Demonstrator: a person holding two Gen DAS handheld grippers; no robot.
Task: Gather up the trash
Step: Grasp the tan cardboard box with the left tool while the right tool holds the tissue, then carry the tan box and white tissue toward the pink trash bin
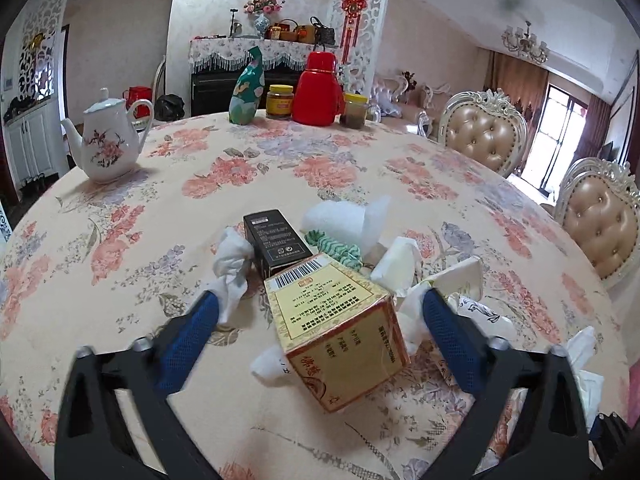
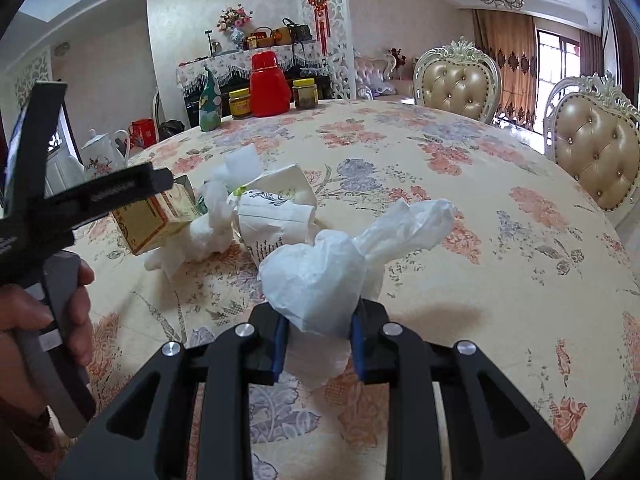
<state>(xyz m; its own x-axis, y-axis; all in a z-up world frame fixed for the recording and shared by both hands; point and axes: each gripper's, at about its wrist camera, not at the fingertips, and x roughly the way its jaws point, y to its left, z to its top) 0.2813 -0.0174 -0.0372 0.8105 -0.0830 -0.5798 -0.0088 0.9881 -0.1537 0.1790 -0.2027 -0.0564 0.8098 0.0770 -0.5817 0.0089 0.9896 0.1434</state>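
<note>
Trash lies heaped on the floral tablecloth (image 1: 120,208): a yellow carton (image 1: 336,328), a black box (image 1: 276,240) at its 11 o'clock, crumpled tissues (image 1: 232,264) around them. The left gripper (image 1: 320,304) stands spread either side of the carton, pads clear of it. The right gripper (image 2: 319,340) pinches a crumpled white tissue wad (image 2: 320,280). A teapot (image 1: 108,140) stands at 10 o'clock.

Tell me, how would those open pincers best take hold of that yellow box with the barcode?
Across its two long side faces, coming from the near end, as the left gripper already straddles it. The yellow box lies lengthwise towards the camera, and its flat parallel sides suit the pads.
</note>
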